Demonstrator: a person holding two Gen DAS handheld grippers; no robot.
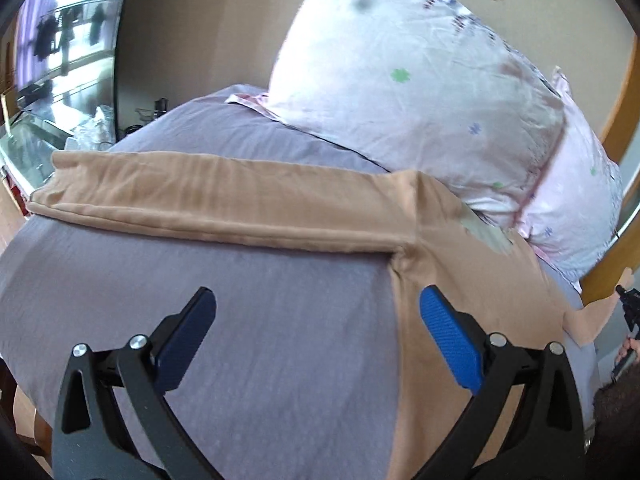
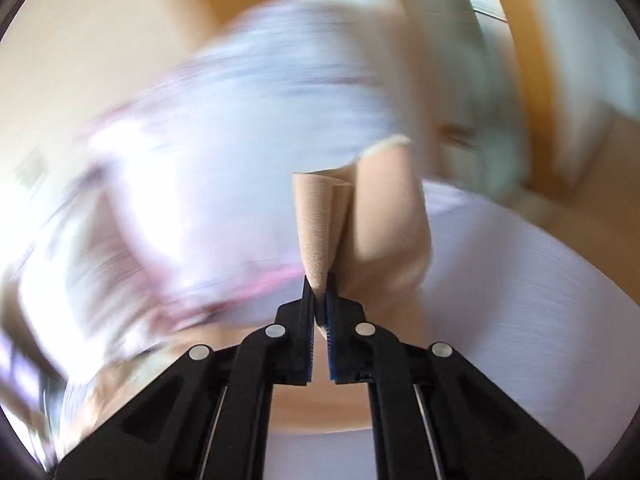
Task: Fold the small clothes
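Observation:
A tan, stretchy garment [image 1: 224,204] lies on the lilac bed sheet [image 1: 260,340], one long leg running left and the body going down the right side. My left gripper [image 1: 318,312] is open and empty just above the sheet, its right finger [image 1: 448,336] over the tan cloth. My right gripper [image 2: 320,300] is shut on a bunched fold of the tan garment [image 2: 320,224] and lifts it; that view is motion-blurred. The right gripper also shows at the far right of the left wrist view [image 1: 630,312], pulling a tan corner [image 1: 584,320].
Two pale floral pillows [image 1: 420,80] lean at the head of the bed, touching the garment's far edge. A wooden door frame [image 1: 616,128] is at the right. A window and a glass-topped cabinet [image 1: 32,136] are at the left.

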